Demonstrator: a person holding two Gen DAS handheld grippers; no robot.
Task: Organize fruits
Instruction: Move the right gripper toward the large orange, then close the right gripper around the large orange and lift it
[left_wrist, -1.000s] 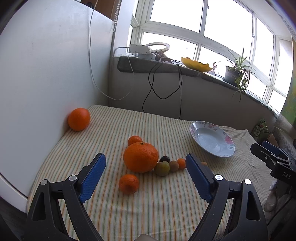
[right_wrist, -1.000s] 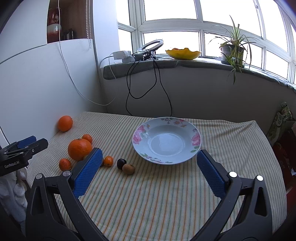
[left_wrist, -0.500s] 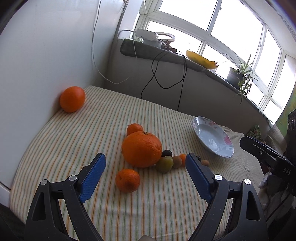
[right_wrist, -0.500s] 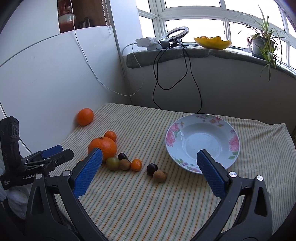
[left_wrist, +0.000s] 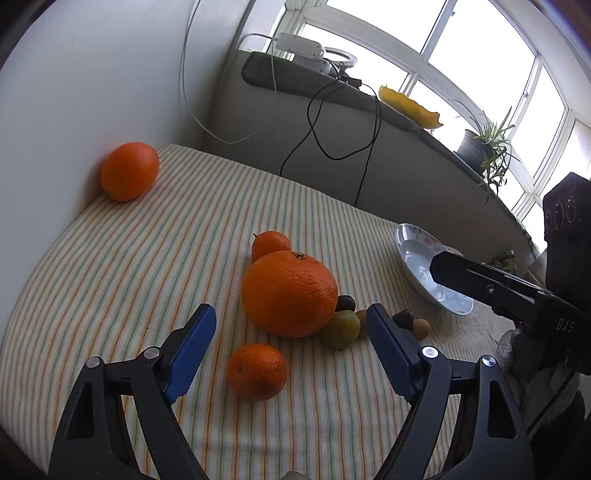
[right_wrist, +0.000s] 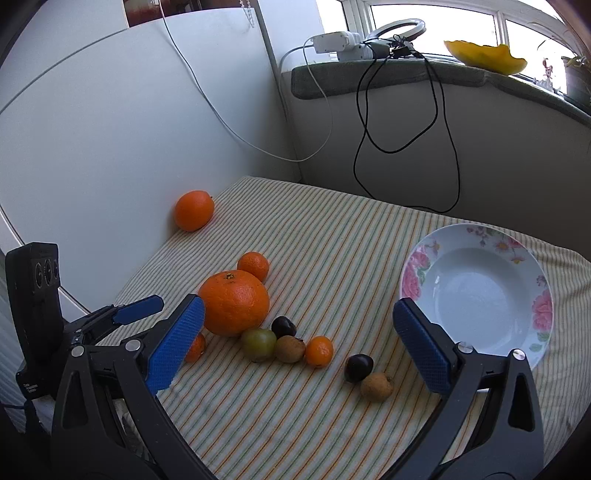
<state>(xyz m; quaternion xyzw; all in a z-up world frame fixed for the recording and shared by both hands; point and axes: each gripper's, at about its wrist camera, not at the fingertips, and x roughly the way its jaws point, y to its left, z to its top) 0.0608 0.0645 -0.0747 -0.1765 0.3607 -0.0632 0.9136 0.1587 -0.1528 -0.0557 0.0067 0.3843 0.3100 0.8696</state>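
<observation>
A table covered in a striped cloth (right_wrist: 332, 236), seen from two handheld grippers; none of the fruit has been sorted yet, by the look of it, since every piece lies loose on the cloth and the plate holds nothing. From left to right in the right wrist view: the left gripper (right_wrist: 155, 308) reaches in at the left edge, its jaws closing but wide apart with nothing between them, and in its own view a small mandarin (left_wrist: 256, 371) sits on the cloth just ahead of the gap. A medium orange (right_wrist: 194, 210) rests alone against the white wall, well apart from the rest. Near the middle, a large orange (right_wrist: 234, 302) with pebbled, glossy skin touches a small tangerine (right_wrist: 253, 266) behind it. In front of it runs a close row: a dark plum (right_wrist: 283, 326), a green plum (right_wrist: 259, 344), a brown kiwi-like fruit (right_wrist: 290, 349) and a tiny kumquat (right_wrist: 319, 351). Slightly apart to the right lie a second dark plum (right_wrist: 358, 367) touching a tan, rough-skinned round fruit (right_wrist: 376, 386). The right gripper (right_wrist: 308, 349) hovers above this row, jaws spread wide and gripping nothing. At far right sits the white flowered plate (right_wrist: 412, 284), empty. All the sorting appears still to be done.
</observation>
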